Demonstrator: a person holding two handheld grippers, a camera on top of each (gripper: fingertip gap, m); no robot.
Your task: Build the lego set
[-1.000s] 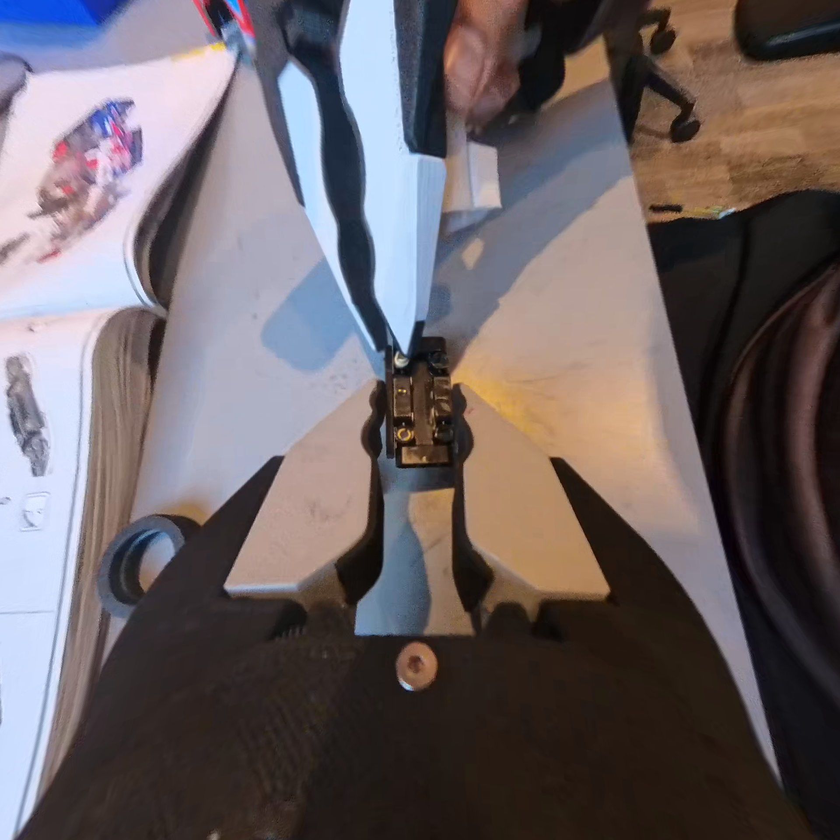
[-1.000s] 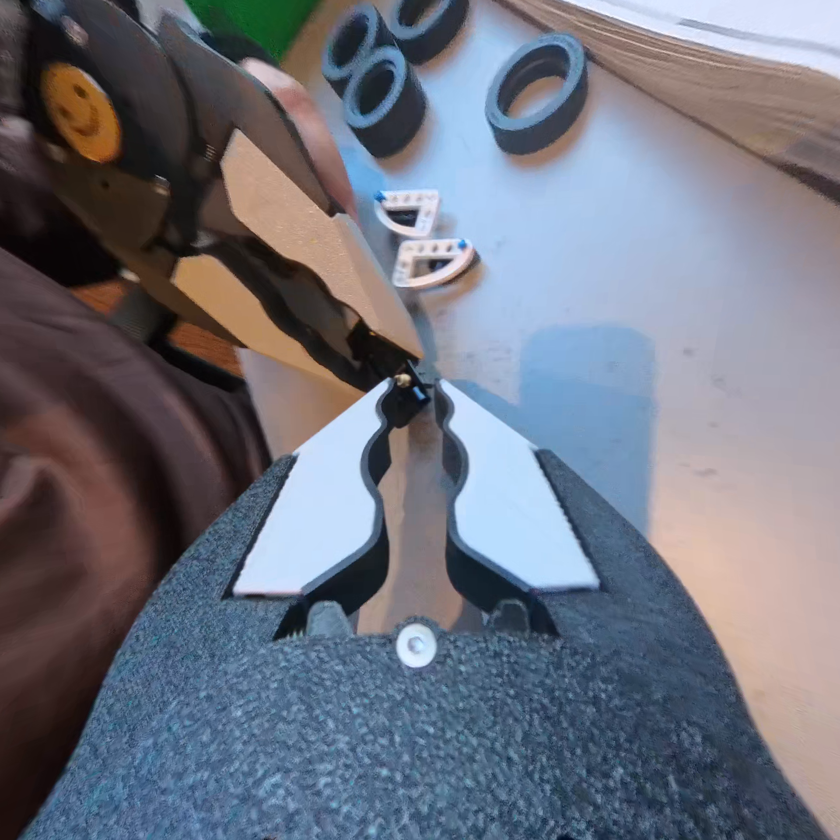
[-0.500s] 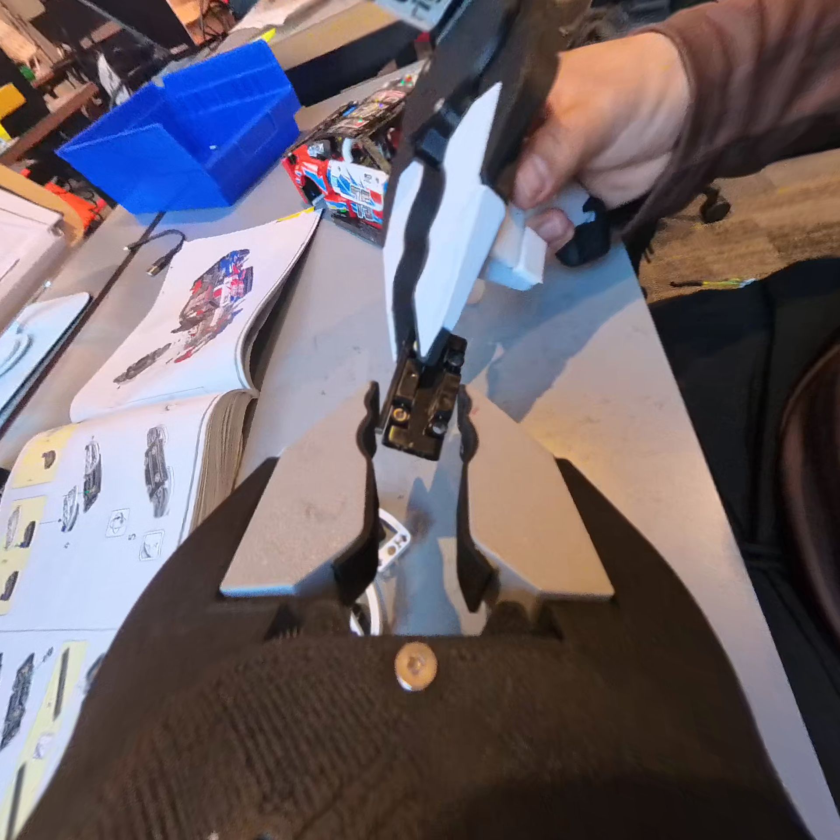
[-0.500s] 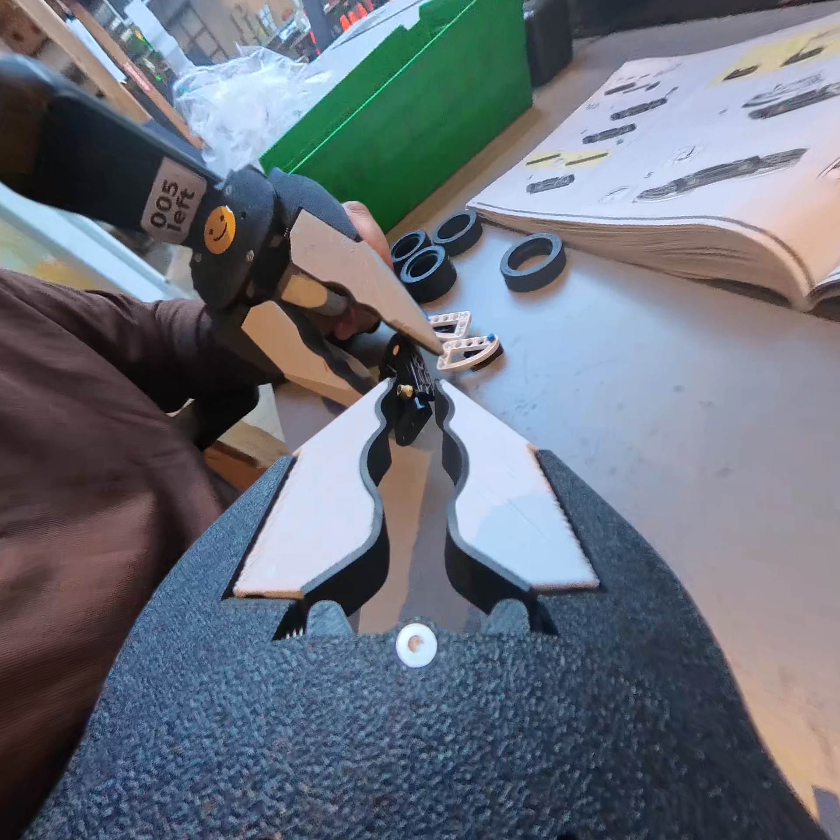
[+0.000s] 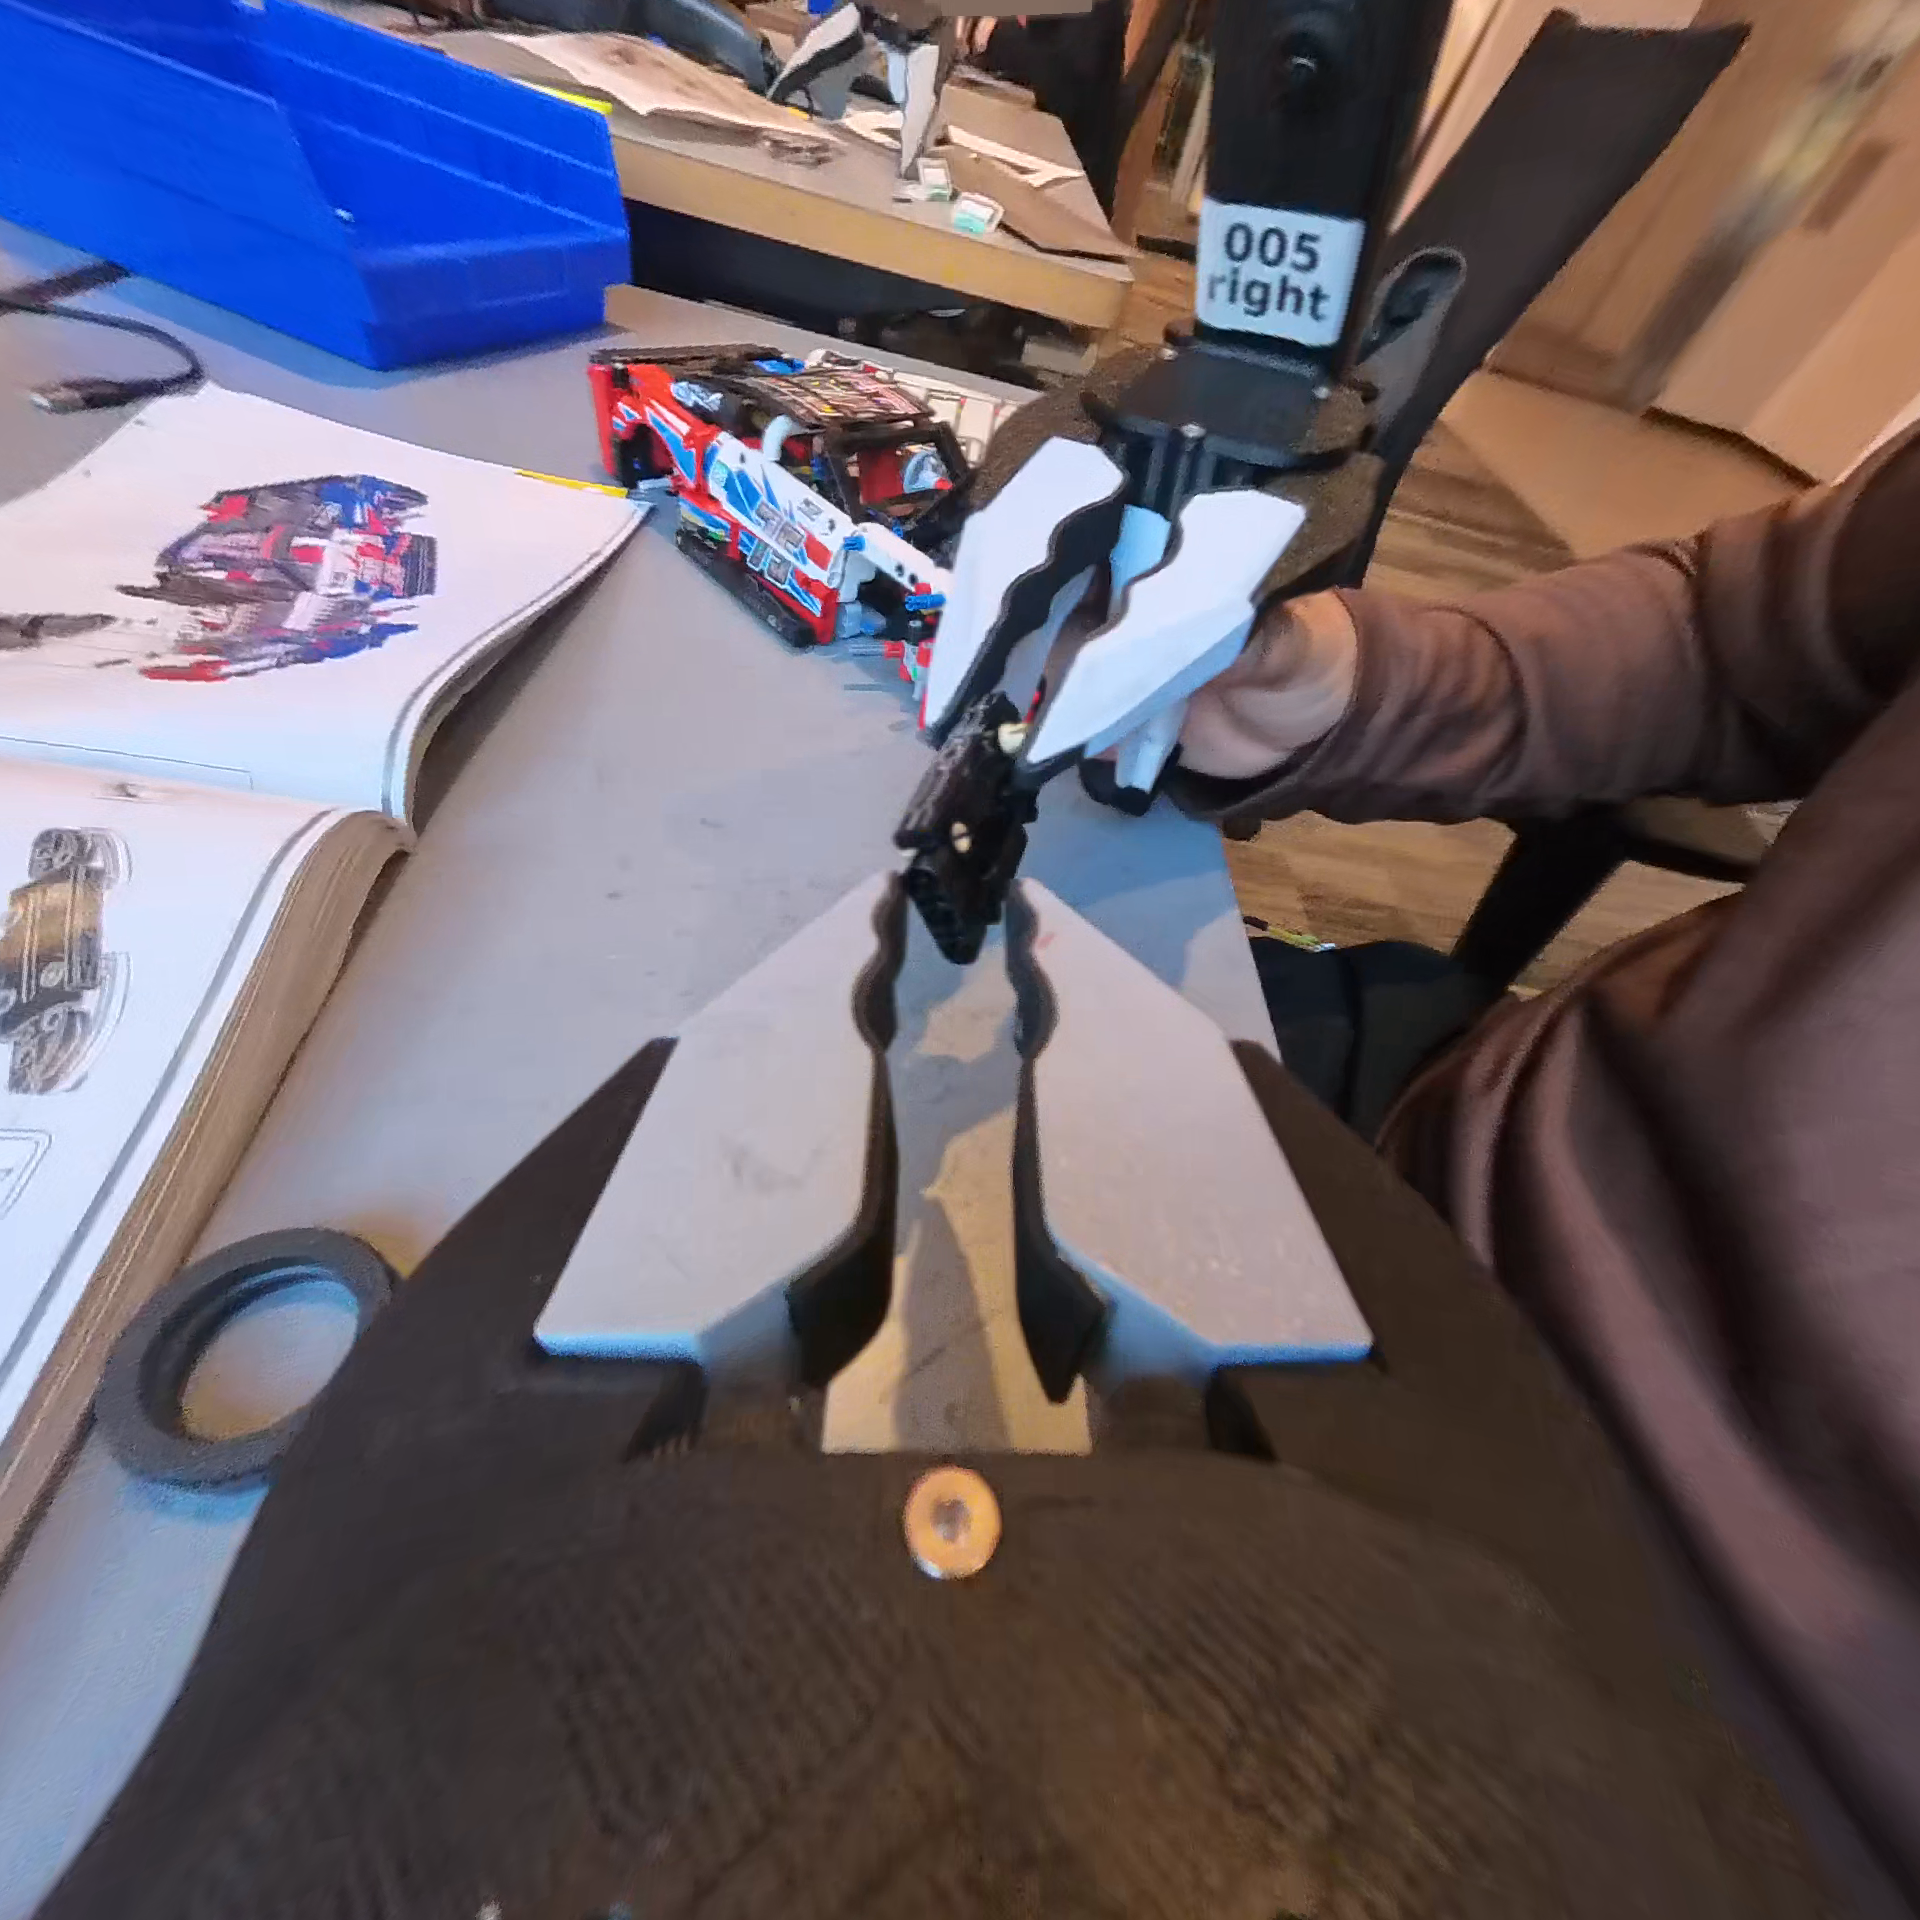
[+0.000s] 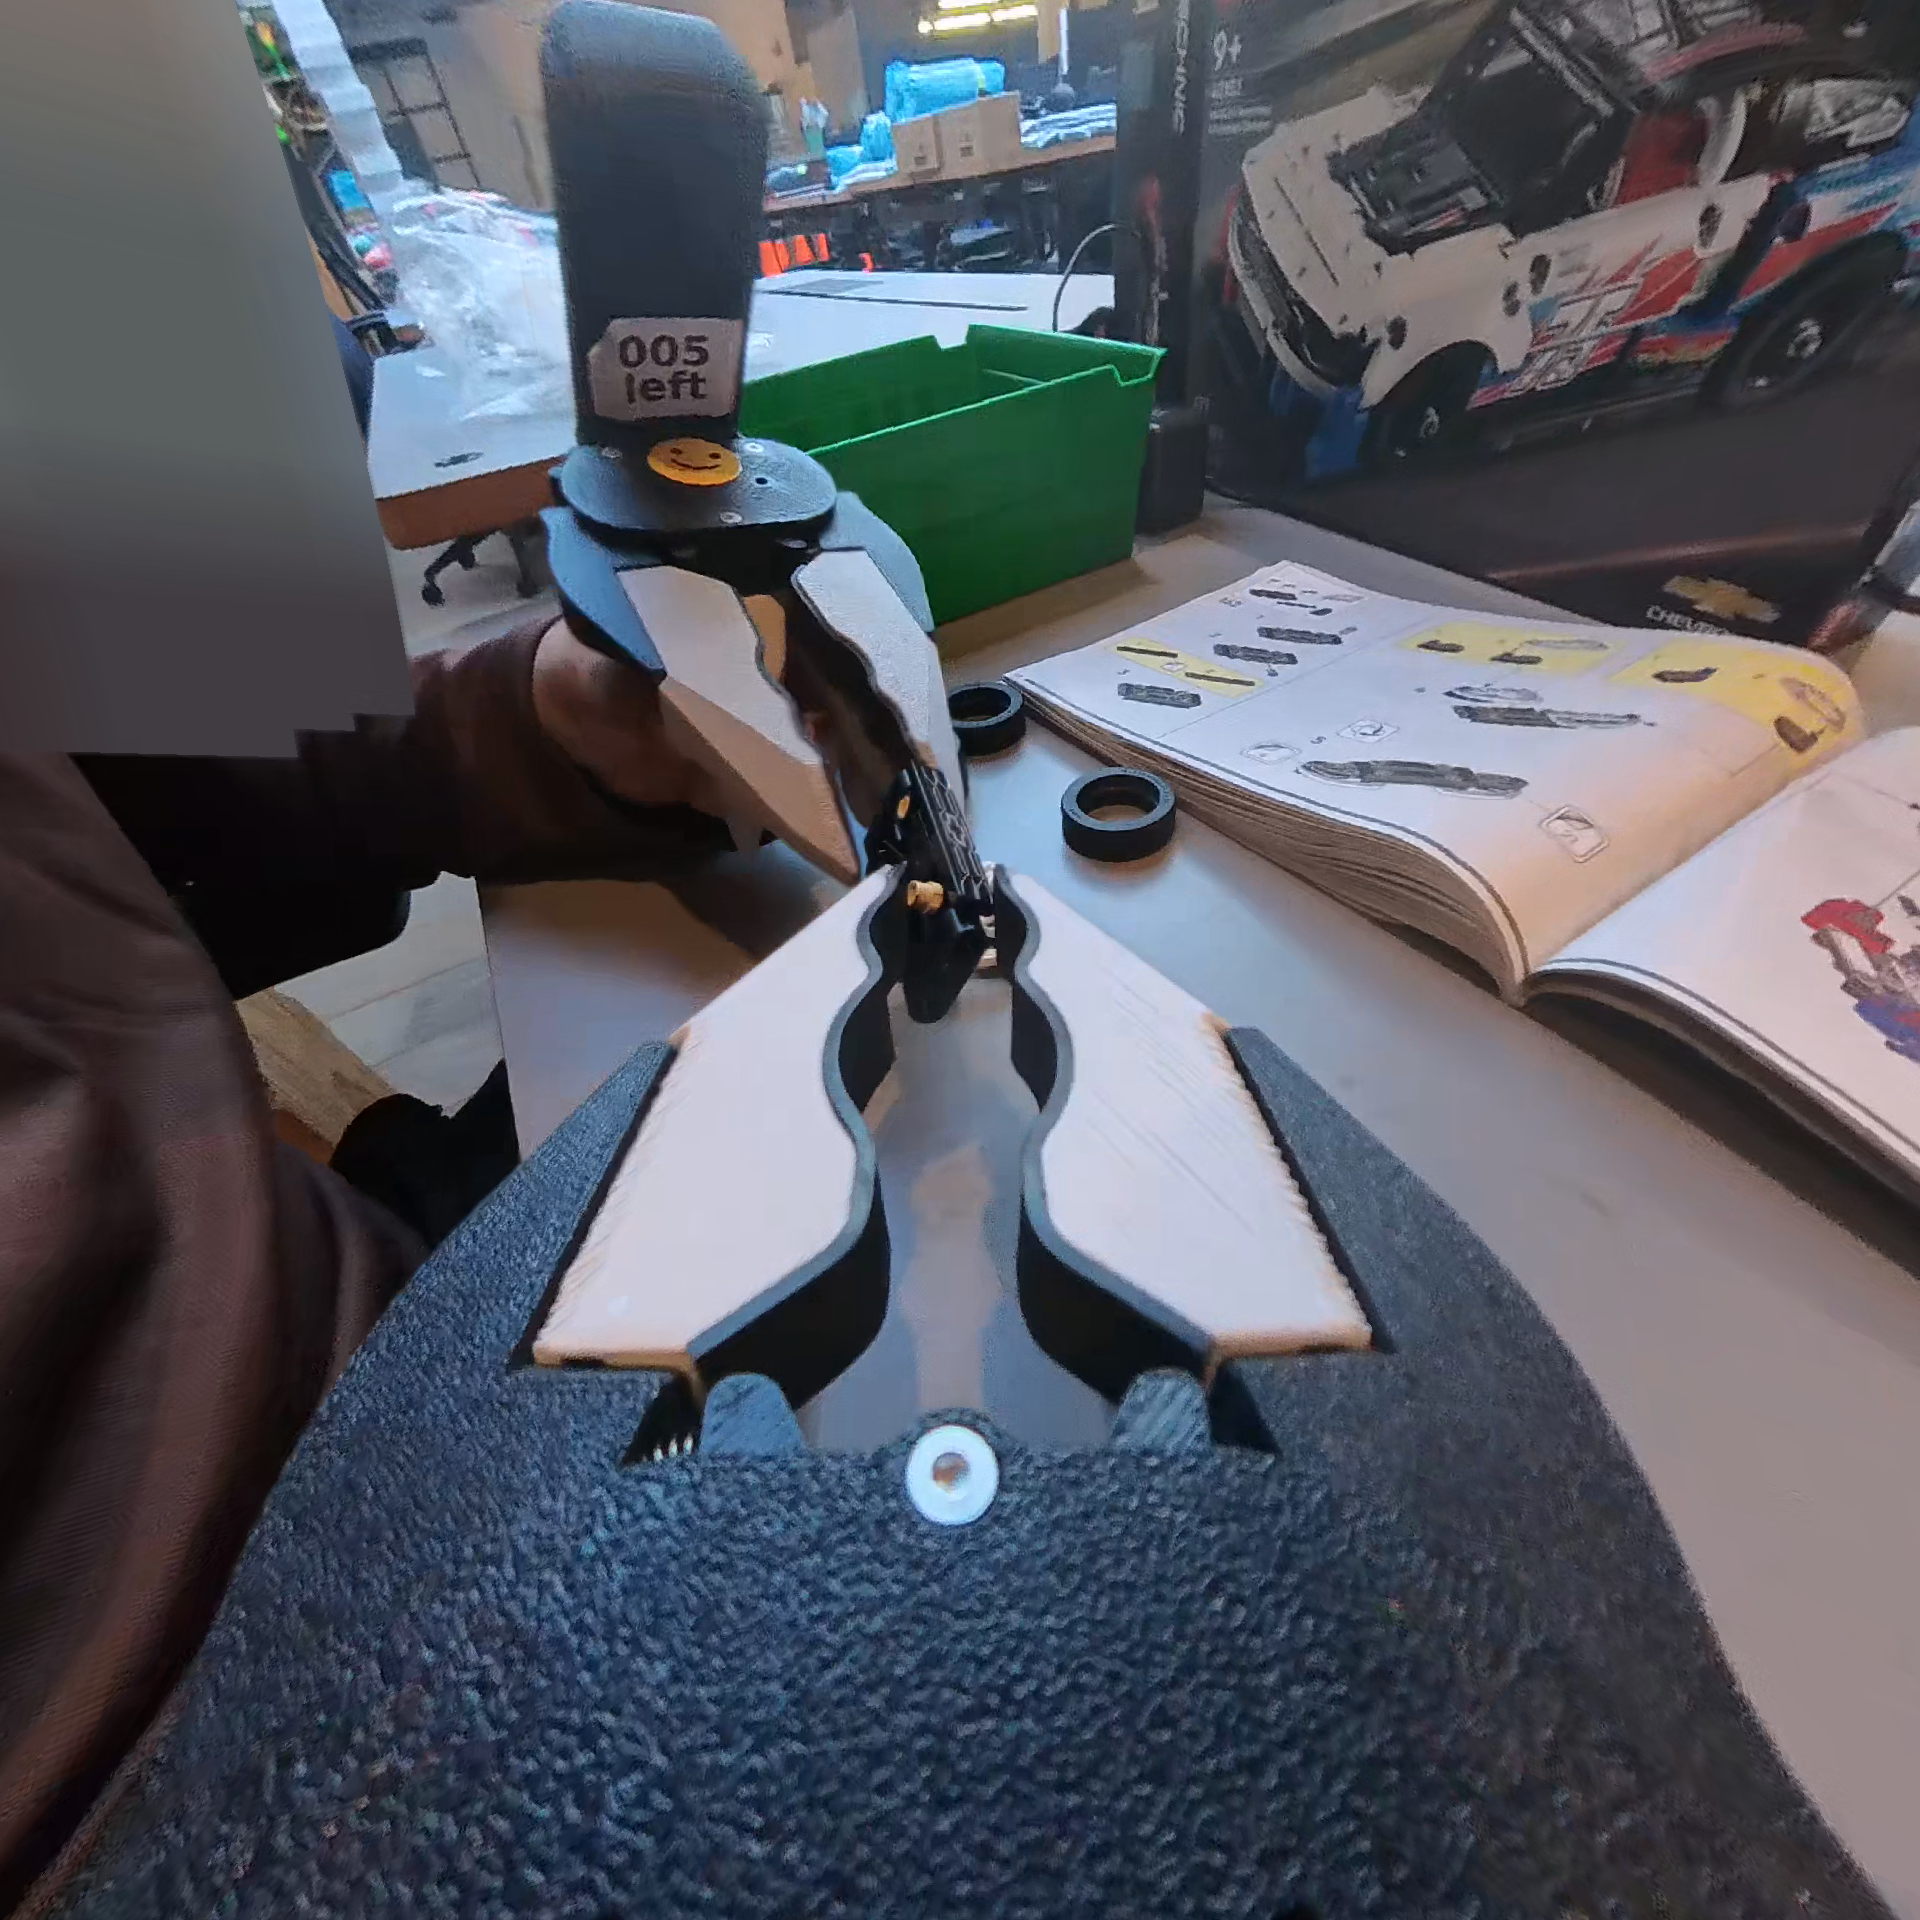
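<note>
Both claws grip the black lego piece; car model beyond.

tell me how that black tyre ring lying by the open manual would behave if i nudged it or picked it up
The black tyre ring lies flat on its side on the table, so a nudge would likely slide it, not roll it. It looks like a hollow rubbery ring, so probably light and slightly squashy under a hand-held gripper. Stood on its tread, it would probably roll away.

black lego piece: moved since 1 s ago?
Yes. The black lego piece, gripped by both tools, has been lifted off the table; earlier it sat low against the tabletop.
</note>
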